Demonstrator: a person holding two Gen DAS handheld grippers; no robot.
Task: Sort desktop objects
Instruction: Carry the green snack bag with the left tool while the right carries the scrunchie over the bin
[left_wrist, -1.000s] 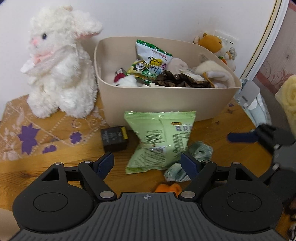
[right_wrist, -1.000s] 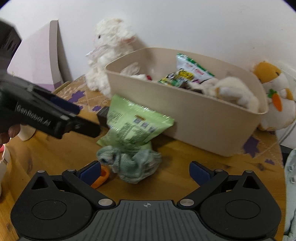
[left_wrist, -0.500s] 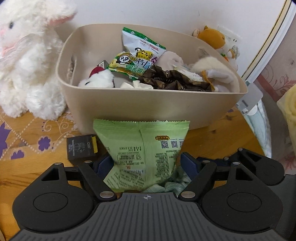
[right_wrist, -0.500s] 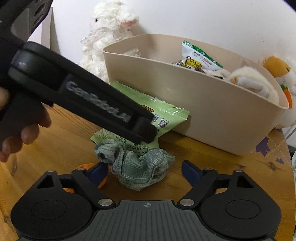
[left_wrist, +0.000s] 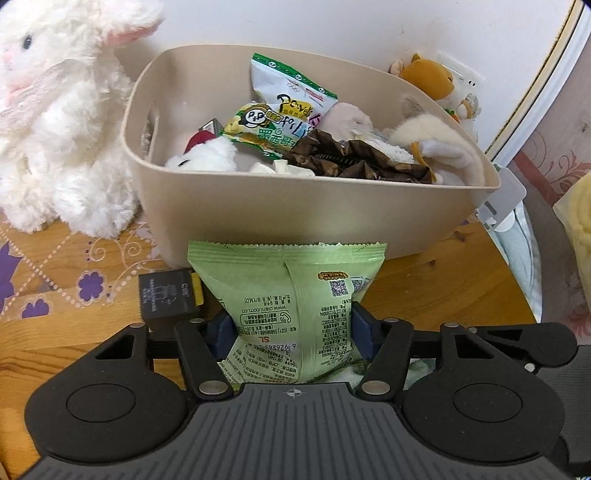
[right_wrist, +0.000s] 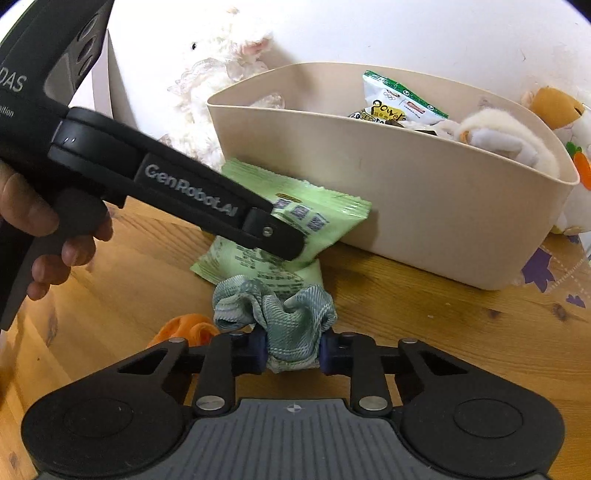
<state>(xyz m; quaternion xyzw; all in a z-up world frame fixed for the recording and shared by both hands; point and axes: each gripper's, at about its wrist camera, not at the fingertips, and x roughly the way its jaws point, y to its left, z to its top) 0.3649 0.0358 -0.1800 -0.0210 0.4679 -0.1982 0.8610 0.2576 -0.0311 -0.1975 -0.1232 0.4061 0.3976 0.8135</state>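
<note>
Biggest thing here is the wooden counter (right_wrist: 424, 306), with a patterned cloth (left_wrist: 55, 273) over its far left part. On it sits a beige bin (left_wrist: 295, 206) stuffed with snack packets and plush toys, and a big white plush rabbit (left_wrist: 55, 122) stands just left of the bin, touching its side. An orange plush (right_wrist: 554, 107) peeks out behind the bin's far right corner.

Leaning against the bin's front wall is a green snack bag (left_wrist: 291, 295). The left gripper (left_wrist: 291, 332) has its jaws on either side of that bag's lower half, closing in and pressing its edges, so it's clamped on the bag. A hand (right_wrist: 40, 229) holds that gripper's grip.

In front of the bag lies a crumpled teal cloth (right_wrist: 280, 314); the right gripper (right_wrist: 291, 350) is closing its jaws and already pinches the cloth's near fold tight. A small black box (left_wrist: 166, 299) sits just left of the bag, and an orange item (right_wrist: 184, 326) lies left of the cloth.
</note>
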